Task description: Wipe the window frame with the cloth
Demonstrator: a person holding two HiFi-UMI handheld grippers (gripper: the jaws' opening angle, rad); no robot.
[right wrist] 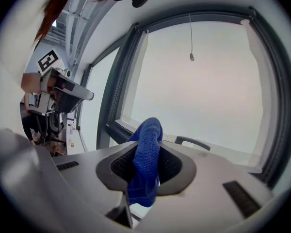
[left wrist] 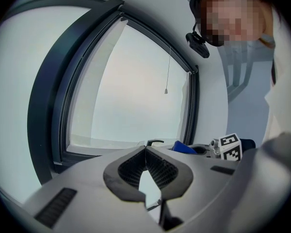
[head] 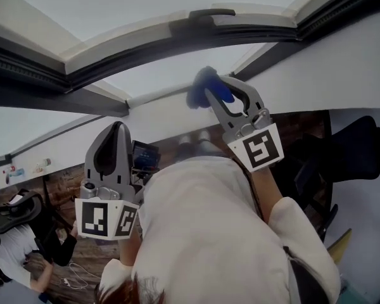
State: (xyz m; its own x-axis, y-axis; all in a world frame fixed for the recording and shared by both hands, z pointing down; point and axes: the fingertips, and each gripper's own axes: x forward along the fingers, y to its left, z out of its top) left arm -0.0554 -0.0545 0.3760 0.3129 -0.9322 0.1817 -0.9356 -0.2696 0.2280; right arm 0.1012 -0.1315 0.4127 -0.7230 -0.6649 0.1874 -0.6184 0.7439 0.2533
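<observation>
My right gripper (head: 215, 88) is shut on a blue cloth (head: 199, 88), and the cloth's bunched end sits at the pale sill below the dark window frame (head: 145, 56). In the right gripper view the cloth (right wrist: 146, 157) sticks up between the jaws of this gripper (right wrist: 148, 147), close to a dark window handle (right wrist: 191, 142). My left gripper (head: 117, 128) hangs lower and to the left, away from the frame. Seen from its own camera, the left gripper (left wrist: 145, 149) is shut with nothing in it. Past it show the cloth (left wrist: 184, 148) and the frame (left wrist: 48, 106).
A person's head and light top (head: 209, 233) fill the lower middle of the head view. A pull cord (left wrist: 166, 76) hangs in front of the glass. Below are a brick-patterned floor (head: 88, 258), cables, a dark chair (head: 12, 214) and a screen (head: 144, 157).
</observation>
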